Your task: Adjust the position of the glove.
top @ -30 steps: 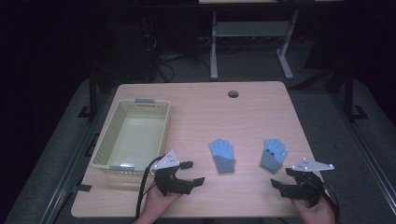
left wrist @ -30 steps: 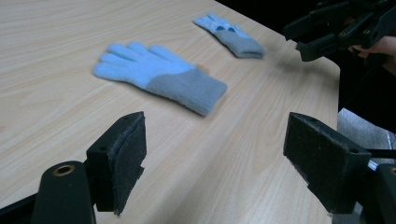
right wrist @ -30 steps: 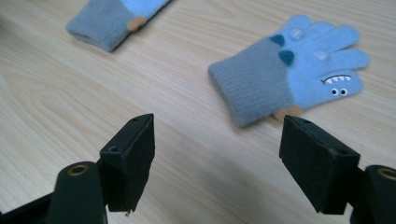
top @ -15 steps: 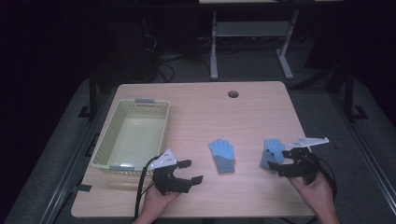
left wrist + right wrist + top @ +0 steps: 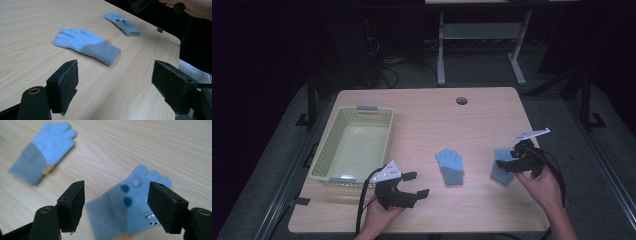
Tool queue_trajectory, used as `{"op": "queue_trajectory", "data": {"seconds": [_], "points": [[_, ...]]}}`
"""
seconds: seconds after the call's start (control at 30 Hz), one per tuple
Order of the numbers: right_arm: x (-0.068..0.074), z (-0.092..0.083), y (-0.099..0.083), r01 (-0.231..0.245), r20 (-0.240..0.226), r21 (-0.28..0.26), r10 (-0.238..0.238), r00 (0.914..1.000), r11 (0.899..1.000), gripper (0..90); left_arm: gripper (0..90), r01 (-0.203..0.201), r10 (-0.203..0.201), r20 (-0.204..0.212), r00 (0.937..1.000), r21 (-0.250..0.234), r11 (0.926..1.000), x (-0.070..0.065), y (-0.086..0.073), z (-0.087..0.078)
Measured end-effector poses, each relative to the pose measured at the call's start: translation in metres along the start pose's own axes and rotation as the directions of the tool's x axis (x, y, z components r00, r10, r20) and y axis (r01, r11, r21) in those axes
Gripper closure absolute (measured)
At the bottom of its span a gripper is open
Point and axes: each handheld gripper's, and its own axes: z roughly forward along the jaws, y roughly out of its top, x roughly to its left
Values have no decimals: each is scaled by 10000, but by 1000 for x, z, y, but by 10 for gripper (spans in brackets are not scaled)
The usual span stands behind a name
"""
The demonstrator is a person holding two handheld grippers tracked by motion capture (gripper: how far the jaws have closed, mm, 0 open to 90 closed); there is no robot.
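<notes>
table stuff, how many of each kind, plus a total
gloves: 2, one mid-table, one under the right gripper
basket: 1
total: 3

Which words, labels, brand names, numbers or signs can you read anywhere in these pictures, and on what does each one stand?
None: no readable text shows anywhere.
The right glove carries only a picture, dark blue spots and a small face with eyes, no letters.
The left glove, the basket and the table bear no label or number.
</notes>
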Motion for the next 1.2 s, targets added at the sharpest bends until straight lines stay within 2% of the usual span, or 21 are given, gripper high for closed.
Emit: {"op": "queue_trajectory", "data": {"seconds": [0.13,0.3,0.43,0.5,0.7,0.87,0.97,1.2], "points": [[-5,7,3,153,121,300,-157,9998,9994,350,210,81,-81,44,10000,91,9999,1,-2,2],[-10,16,3,-29,85,676,24,10000,9977,402,210,76,-76,31,10000,28,10000,1,-1,1],[-10,22,1,-9,143,987,-6,9999,9951,437,210,93,-93,29,10000,22,10000,1,-1,-1],[-10,25,0,-27,303,1212,-10,9995,9926,452,210,122,-122,25,9999,50,9999,2,-1,-1],[-15,35,-2,-271,397,1820,201,9990,9829,519,207,118,-118,68,9999,-62,9999,3,-1,-1],[-15,42,-6,-247,574,2223,122,9983,9747,539,208,166,-166,34,9999,-62,9998,5,-1,-2],[-13,45,-6,-8,769,2291,-173,9969,9734,543,209,269,-269,13,9996,-111,9996,6,-1,-3],[-13,44,-7,-65,737,2279,-106,9972,9737,591,209,275,-274,52,9996,-105,9996,5,-1,-2]]}}
